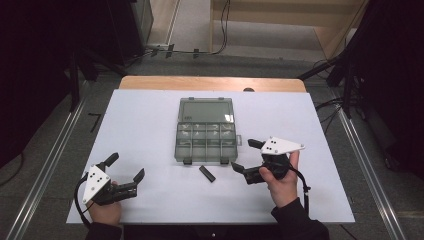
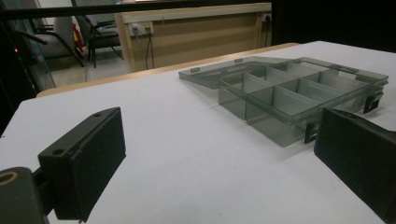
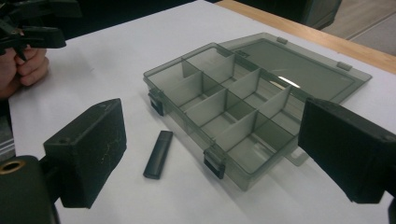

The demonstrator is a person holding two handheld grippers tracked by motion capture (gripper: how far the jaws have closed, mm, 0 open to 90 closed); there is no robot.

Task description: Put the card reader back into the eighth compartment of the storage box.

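White sheet (image 1: 150,125) covering a wooden table (image 1: 210,83), grey floor all round, dark curtains to both sides, pale wood panelling beyond the far edge. Nearest the person's edge: left gripper (image 1: 126,172), held in the left hand (image 1: 104,210) at the near left corner of the sheet, jaws spread wide with nothing between them, a white three-cornered plate on top and a black cable looping off its back; in the left gripper view its two black jaws stand far apart over bare sheet. Right gripper (image 1: 246,156), held in the right hand (image 1: 281,184) at the near right, likewise plated, jaws spread and empty, the tips close to the near right corner of the box; the right gripper view frames the stick and the box front between the two jaws, neither touched. Small black stick (image 1: 207,173) (image 3: 158,154), flat and oblong, lying loose on the sheet just in front of the box and slightly right of its middle, between the two grippers but nearer the right one, touching neither box nor jaw. Smoky clear plastic compartment box (image 1: 205,142) (image 2: 280,100) (image 3: 224,112), mid-table, lid (image 1: 206,110) swung fully back and lying flat on the far side; two rows of four compartments, their contents too faint to tell; two black clasps (image 1: 187,161) on the near wall hanging undone. Farthest: cables on the floor and, in the left gripper view, chairs (image 2: 100,35) beside the panelling.
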